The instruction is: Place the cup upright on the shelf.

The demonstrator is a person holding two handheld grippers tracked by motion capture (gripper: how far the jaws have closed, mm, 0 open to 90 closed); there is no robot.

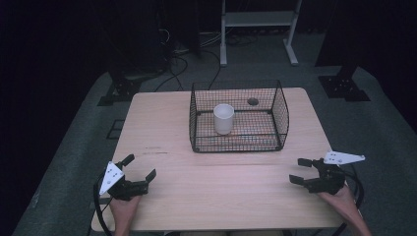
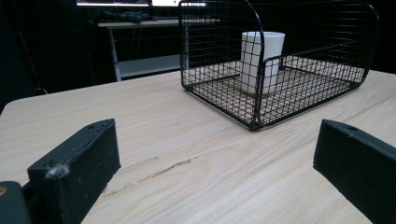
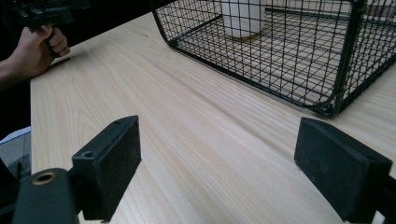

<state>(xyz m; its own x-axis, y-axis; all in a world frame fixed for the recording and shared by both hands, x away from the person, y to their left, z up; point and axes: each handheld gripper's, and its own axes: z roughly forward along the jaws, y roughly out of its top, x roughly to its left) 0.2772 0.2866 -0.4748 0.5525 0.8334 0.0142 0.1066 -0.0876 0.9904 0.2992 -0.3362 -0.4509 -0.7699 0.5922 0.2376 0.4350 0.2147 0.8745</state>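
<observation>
A white cup (image 1: 223, 118) stands upright inside a black wire basket (image 1: 280, 110) on the far half of the wooden table (image 1: 221, 187). In the left gripper view the cup (image 2: 261, 60) sits behind the mesh of the basket (image 2: 327, 84). The right gripper view has the cup's base (image 3: 243, 18) at the top, inside the basket (image 3: 289, 65). My left gripper (image 1: 140, 167) rests open at the near left corner, nothing between its jaws. At the near right my right gripper (image 1: 300, 170) is open too and empty. Both grippers are well short of the basket.
A round hole (image 1: 253, 102) is in the tabletop behind the basket. Beyond the table stand a white metal frame (image 1: 258, 22), dark stands (image 1: 344, 83) and cables (image 1: 177, 64) on grey floor. In the right gripper view a hand (image 3: 35, 51) grips the other gripper at the far left.
</observation>
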